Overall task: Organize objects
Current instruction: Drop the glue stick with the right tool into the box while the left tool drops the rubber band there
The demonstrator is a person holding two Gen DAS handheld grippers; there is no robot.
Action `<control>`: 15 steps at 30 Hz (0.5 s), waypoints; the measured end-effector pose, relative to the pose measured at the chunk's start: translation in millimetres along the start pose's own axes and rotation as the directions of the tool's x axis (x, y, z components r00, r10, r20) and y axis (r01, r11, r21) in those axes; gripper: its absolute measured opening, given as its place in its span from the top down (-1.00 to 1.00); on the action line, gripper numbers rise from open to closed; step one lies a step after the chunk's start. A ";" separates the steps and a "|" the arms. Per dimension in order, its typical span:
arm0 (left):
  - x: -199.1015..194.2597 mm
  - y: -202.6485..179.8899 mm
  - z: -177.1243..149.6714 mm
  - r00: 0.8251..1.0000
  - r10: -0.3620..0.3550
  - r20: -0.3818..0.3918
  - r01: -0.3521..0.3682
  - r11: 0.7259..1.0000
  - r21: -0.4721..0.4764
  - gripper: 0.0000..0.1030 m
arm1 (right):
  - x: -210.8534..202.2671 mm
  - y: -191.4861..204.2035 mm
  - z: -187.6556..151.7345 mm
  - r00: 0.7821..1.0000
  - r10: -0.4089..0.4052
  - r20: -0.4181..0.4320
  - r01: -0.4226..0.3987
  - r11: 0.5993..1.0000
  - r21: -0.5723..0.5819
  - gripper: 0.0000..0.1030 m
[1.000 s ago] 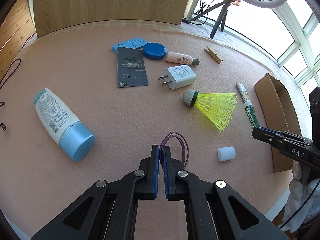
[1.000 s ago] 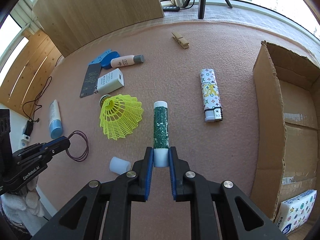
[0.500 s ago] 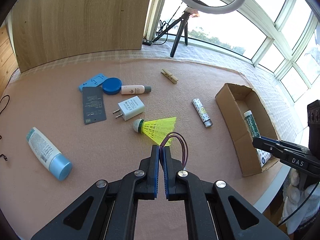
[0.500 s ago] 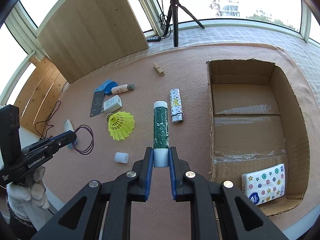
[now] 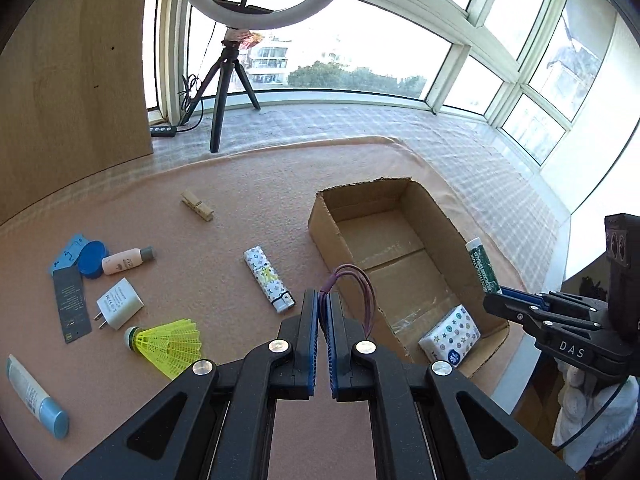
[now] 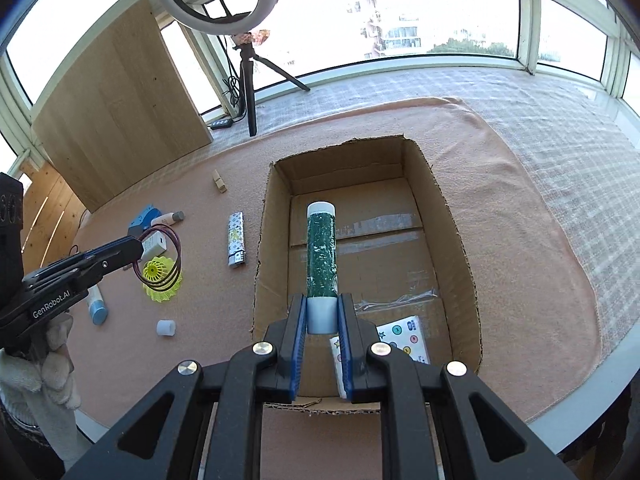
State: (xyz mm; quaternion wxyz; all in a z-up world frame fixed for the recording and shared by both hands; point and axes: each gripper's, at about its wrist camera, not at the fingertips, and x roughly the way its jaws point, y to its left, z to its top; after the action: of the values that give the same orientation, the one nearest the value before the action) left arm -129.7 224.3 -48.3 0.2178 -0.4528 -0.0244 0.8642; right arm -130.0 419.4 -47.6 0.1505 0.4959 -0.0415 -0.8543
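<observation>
My left gripper (image 5: pixel 324 300) is shut on a purple hair tie (image 5: pixel 356 284), whose loop hangs in the air by the near left wall of the open cardboard box (image 5: pixel 320 220). The right wrist view shows that hair tie (image 6: pixel 168 256) over the shuttlecock. My right gripper (image 6: pixel 322 312) is shut on the white end of a green tube (image 6: pixel 322 252), held above the inside of the box (image 6: pixel 264 216). From the left wrist view the tube (image 5: pixel 482 264) shows at the box's right rim. A patterned tissue pack (image 5: pixel 450 334) lies in the box's near corner.
On the pink cloth (image 5: pixel 240 200) left of the box lie a patterned lighter (image 5: pixel 266 276), a yellow shuttlecock (image 5: pixel 170 344), a white charger (image 5: pixel 118 306), a clothespin (image 5: pixel 196 206), a small pink bottle (image 5: pixel 126 260), a blue-capped tube (image 5: pixel 36 398) and a white cap (image 6: pixel 166 327). A ring-light tripod (image 5: pixel 228 92) stands behind.
Both grippers have risen and swung right toward the box. The green tube went from the cloth to above the box's inside. The hair tie was lifted from the cloth to the box's left wall.
</observation>
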 end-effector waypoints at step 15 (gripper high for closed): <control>61.5 -67.8 24.5 0.999 -0.031 -0.033 0.033 0.997 0.068 0.93 | 11.4 -40.8 6.0 0.999 -0.045 -0.011 0.045 0.999 0.020 0.73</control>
State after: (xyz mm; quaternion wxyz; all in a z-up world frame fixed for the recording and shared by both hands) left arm -155.5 313.9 -65.1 0.2474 -0.4583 0.0013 0.8537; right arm -149.2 454.3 -63.0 0.1262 0.5028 -0.0381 -0.8543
